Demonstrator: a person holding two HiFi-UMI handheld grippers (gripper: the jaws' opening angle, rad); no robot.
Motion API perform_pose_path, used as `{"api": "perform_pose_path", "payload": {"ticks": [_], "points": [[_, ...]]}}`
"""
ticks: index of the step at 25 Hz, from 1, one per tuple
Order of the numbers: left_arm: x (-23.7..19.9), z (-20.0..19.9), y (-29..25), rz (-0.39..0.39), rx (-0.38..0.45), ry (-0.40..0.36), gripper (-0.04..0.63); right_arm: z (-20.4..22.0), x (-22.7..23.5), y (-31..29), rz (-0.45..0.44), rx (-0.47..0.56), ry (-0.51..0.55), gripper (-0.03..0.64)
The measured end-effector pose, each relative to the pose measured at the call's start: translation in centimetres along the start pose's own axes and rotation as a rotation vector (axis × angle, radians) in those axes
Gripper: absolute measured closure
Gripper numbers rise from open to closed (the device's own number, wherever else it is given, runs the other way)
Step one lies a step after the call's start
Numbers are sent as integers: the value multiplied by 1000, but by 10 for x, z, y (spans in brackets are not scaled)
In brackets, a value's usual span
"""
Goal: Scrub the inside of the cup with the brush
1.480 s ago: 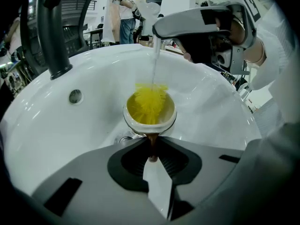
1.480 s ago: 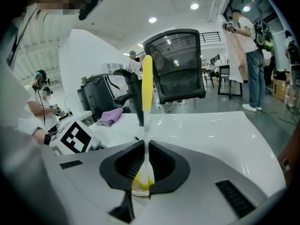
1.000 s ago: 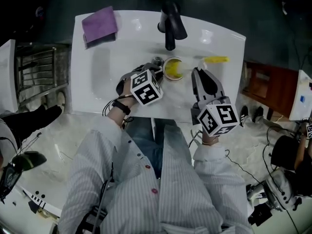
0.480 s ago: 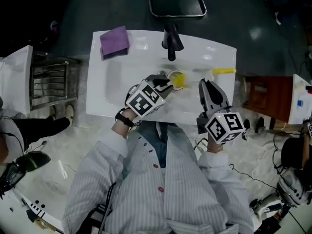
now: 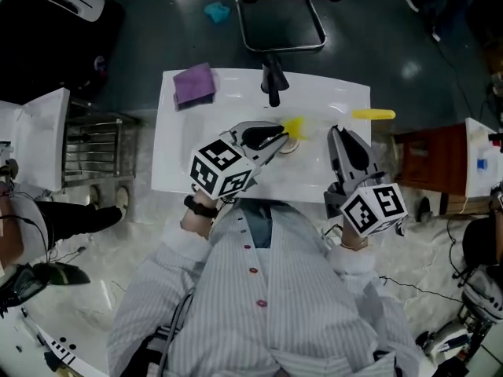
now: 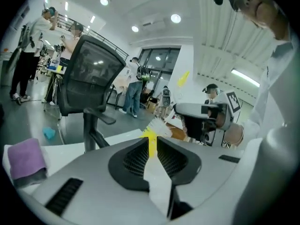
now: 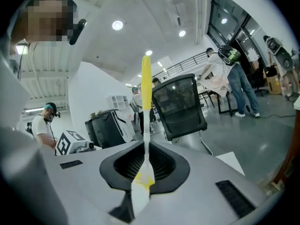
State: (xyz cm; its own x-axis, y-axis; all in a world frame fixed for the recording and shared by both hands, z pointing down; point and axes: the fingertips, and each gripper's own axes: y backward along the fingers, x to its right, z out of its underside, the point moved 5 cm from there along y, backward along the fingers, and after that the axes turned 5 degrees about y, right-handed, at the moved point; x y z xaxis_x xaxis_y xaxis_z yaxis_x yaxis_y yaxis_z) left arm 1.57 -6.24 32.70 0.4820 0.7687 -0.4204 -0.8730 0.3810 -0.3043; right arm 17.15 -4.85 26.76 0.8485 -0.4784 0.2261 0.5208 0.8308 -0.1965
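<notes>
Brush [image 7: 146, 88] in nearly closed right gripper [image 7: 146, 148]

No readable text, label or number shows anywhere.

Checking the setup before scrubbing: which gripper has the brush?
The right gripper, shut on the brush, whose yellow handle sticks up. The left gripper, its jaws just closed further, pinches the yellow cup.

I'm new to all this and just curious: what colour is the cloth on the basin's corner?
The cloth is purple, clearest in the head view.
</notes>
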Motion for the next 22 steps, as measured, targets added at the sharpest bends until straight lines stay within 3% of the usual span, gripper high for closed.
{"api": "perform_pose_path", "payload": {"ticks": [3, 8, 17, 22], "points": [[17, -24, 8, 17, 79, -15, 555, -20, -5, 6, -21, 34, 23, 561], [39, -44, 17, 51, 136, -48, 586, -31, -12, 15, -39, 70, 37, 561], [54, -60, 24, 63, 185, -115, 587, -39, -22, 16, -69, 81, 70, 561], [53, -62, 20, 67, 187, -114, 586, -40, -22, 14, -75, 75, 71, 561]]}}
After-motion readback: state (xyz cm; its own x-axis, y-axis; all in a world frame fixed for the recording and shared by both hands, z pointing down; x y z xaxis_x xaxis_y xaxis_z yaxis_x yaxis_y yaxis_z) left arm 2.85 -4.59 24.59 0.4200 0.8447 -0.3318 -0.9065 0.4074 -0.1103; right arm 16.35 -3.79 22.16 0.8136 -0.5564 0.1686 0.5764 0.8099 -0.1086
